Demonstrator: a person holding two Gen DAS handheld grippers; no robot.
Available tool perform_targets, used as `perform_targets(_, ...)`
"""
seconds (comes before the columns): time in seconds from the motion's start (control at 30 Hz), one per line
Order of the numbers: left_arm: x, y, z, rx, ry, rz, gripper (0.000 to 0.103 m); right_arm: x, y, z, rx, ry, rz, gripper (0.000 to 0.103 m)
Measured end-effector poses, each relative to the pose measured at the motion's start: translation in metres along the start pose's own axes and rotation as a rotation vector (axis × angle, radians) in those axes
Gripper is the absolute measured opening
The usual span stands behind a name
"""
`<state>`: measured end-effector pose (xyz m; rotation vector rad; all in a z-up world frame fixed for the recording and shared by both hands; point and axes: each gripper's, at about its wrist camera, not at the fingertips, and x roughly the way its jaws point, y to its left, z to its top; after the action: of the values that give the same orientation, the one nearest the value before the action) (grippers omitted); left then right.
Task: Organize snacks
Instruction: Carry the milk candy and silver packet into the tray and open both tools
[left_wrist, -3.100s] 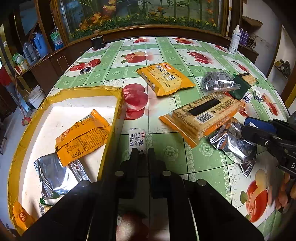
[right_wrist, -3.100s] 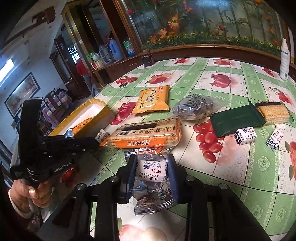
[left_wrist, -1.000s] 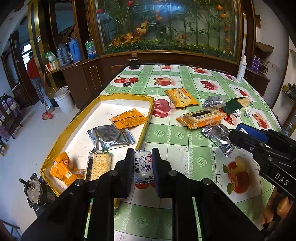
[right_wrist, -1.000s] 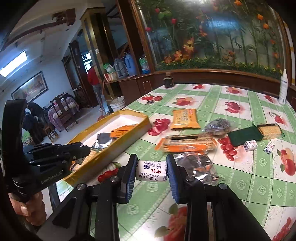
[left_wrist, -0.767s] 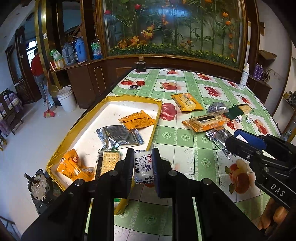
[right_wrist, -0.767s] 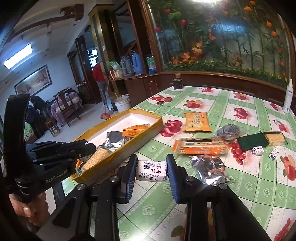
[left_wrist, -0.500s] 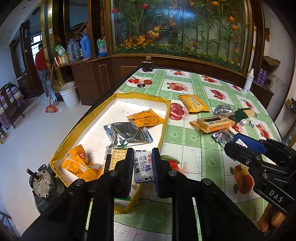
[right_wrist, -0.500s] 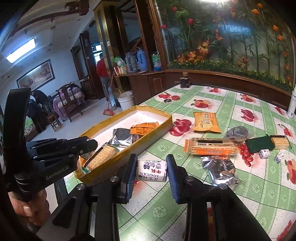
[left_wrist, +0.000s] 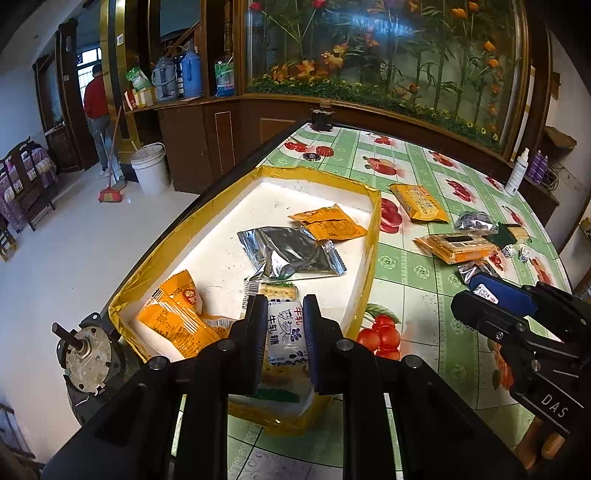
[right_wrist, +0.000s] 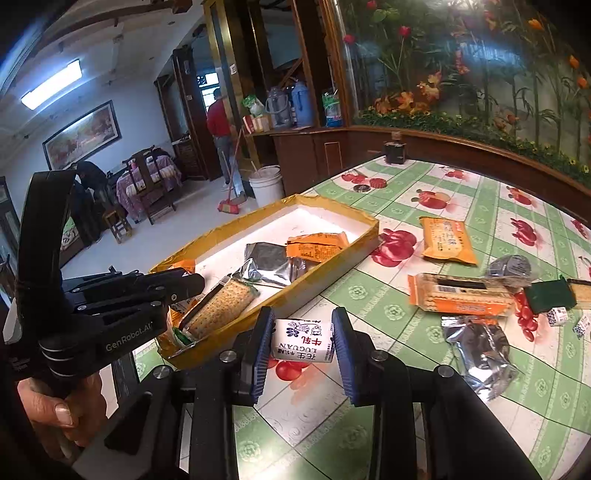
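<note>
a: what is clamped by the left gripper (left_wrist: 285, 334)?
b: a white candy packet (left_wrist: 286, 338), held above the yellow tray's (left_wrist: 373, 236) near end.
a: the right gripper (right_wrist: 303, 341)?
b: another packet (right_wrist: 303, 340) is pinched, right of the tray.

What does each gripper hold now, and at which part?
Left gripper: a small white nougat candy, pinched across its long sides. Right gripper: a similar white candy, held lengthwise by its two ends.
</note>
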<state>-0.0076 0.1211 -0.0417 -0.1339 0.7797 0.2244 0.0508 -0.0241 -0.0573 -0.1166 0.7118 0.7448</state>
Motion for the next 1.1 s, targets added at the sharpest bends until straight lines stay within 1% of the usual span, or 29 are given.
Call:
perform_targets(0.17,0.01,0.014,-0.002,-0.024,0.025,0.008,0.017,0.017,0.009,0.007,-0.018,0.017,0.018,0.032)
perform_targets(0.33,0.019,0.027,-0.004,-0.054,0.049,0.015,0.017,0.038,0.02,0.021,-0.028,0.025,0.054,0.032)
perform_targets(0.6,0.029,0.041,-0.008,-0.077,0.07,0.03,0.017,0.071,0.047,0.038,-0.064,0.043,0.111,0.032)
perform_targets(0.8,0.035,0.044,-0.009,-0.084,0.077,0.029,0.017,0.09,0.051,0.041,-0.06,0.066,0.121,0.032)
perform_targets(1.1,0.038,0.043,-0.009,-0.078,0.079,0.026,0.017,0.1,0.051,0.04,-0.058,0.082,0.119,0.032)
